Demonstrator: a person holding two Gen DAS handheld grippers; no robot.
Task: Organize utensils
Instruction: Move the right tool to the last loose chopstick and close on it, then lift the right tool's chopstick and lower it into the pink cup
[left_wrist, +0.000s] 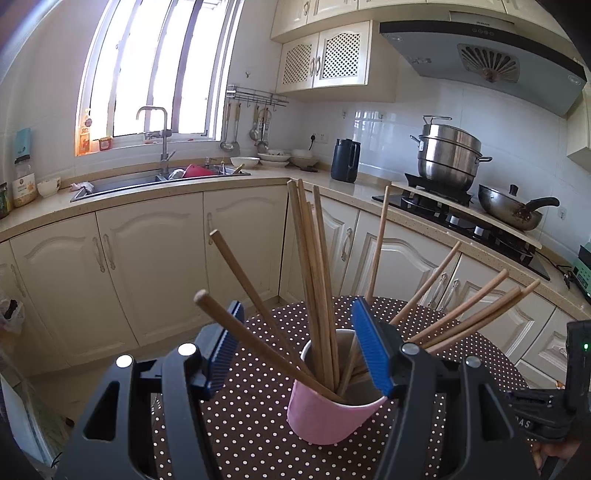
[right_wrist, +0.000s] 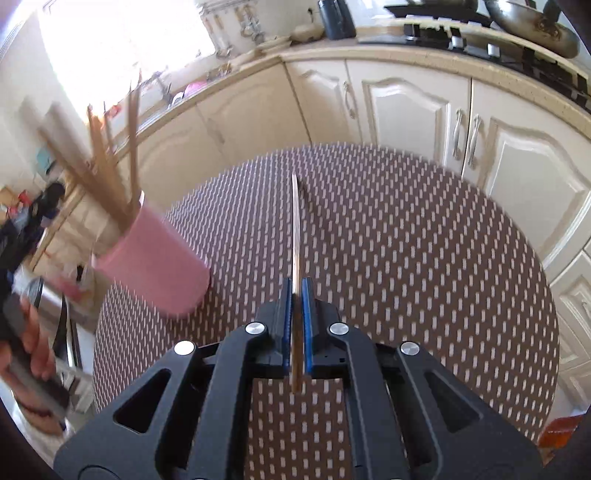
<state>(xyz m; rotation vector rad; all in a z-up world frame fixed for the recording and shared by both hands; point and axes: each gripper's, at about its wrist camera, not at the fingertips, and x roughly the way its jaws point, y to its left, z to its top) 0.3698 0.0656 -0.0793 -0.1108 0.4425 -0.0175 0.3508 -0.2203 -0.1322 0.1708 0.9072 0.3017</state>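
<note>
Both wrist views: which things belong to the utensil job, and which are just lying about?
In the job:
pink cup
chopsticks in cup
chopstick clamped in right gripper
left gripper, open beside the cup

Lying about:
steamer pot
wok
black jug
bowls
sink

obstacle: splayed chopsticks (left_wrist: 317, 266) crowd cup (left_wrist: 325, 413) mouth | free: tabletop (right_wrist: 424, 266) right

Cup (left_wrist: 328, 406) on table (left_wrist: 258, 424), chopsticks (left_wrist: 314, 266) in it; single chopstick (right_wrist: 295, 236) right of cup; counter (left_wrist: 147, 192) far behind.
</note>
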